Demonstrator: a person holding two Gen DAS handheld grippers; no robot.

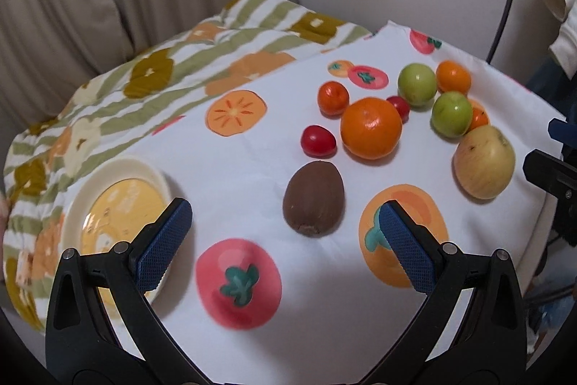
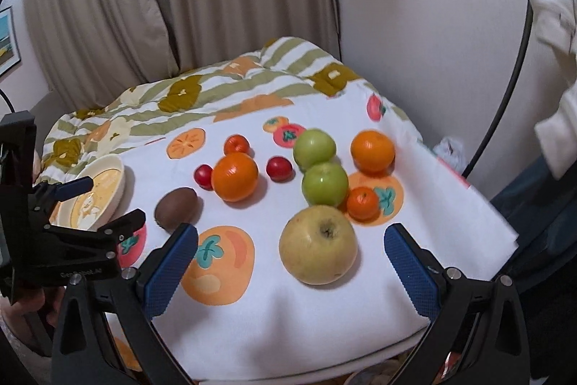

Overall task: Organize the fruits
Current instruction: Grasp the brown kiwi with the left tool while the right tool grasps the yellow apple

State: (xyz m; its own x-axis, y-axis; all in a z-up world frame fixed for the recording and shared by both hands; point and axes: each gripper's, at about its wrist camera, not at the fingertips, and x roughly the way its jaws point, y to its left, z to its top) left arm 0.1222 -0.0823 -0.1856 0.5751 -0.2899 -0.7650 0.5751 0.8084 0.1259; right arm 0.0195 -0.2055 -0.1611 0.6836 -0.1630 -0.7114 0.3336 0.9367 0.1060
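Fruits lie on a white fruit-print cloth. A brown kiwi lies just ahead of my open, empty left gripper. Behind it are a big orange, two red cherry tomatoes, small oranges, two green apples and a yellow apple. My right gripper is open and empty, its jaws either side of the yellow apple without touching it. The kiwi and the left gripper also show in the right wrist view at left.
A cream bowl with a yellow inside stands at the left, on the cloth's edge, also in the right wrist view. A striped flowery quilt lies behind. Curtains and a wall stand at the back. The table's front edge is near.
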